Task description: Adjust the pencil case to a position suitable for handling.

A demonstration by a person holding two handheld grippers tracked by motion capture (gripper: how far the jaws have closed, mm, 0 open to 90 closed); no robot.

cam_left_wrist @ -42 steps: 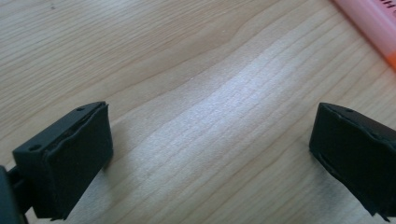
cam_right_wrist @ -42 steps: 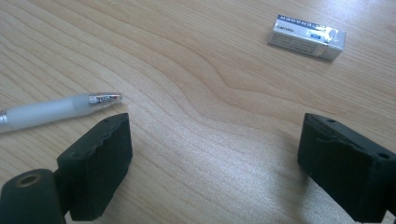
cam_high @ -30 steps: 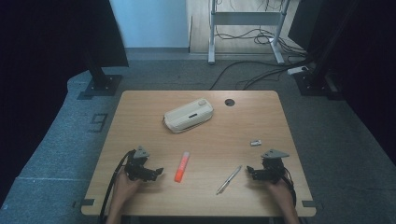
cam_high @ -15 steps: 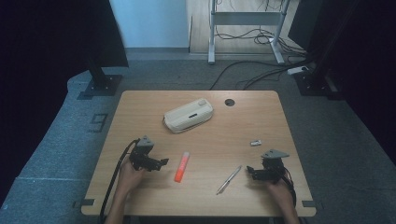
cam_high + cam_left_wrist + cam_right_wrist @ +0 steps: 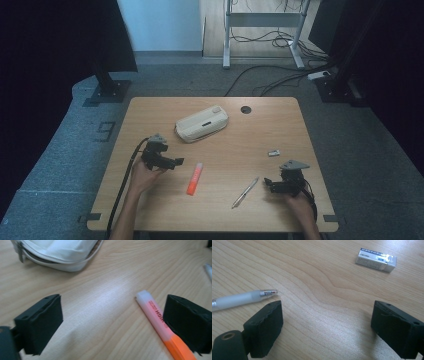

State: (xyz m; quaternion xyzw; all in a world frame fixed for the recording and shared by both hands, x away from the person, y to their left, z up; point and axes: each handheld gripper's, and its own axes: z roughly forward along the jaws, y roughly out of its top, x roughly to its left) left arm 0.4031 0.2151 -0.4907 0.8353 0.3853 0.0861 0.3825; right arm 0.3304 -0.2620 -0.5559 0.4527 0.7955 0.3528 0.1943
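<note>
The left gripper (image 5: 172, 162) has its jaws wide apart with nothing between them, closing a little; the orange highlighter (image 5: 195, 178) lies just beside it, near the table's (image 5: 150, 107) front edge. The right gripper (image 5: 272, 184) sits by the front right corner, jaws wide apart and empty, beside the pen (image 5: 245, 192).

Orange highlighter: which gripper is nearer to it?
Left. The left gripper sits just left of the orange highlighter, jaws open and empty beside its pale end. The right gripper rests far to its right, beyond the pen.
</note>
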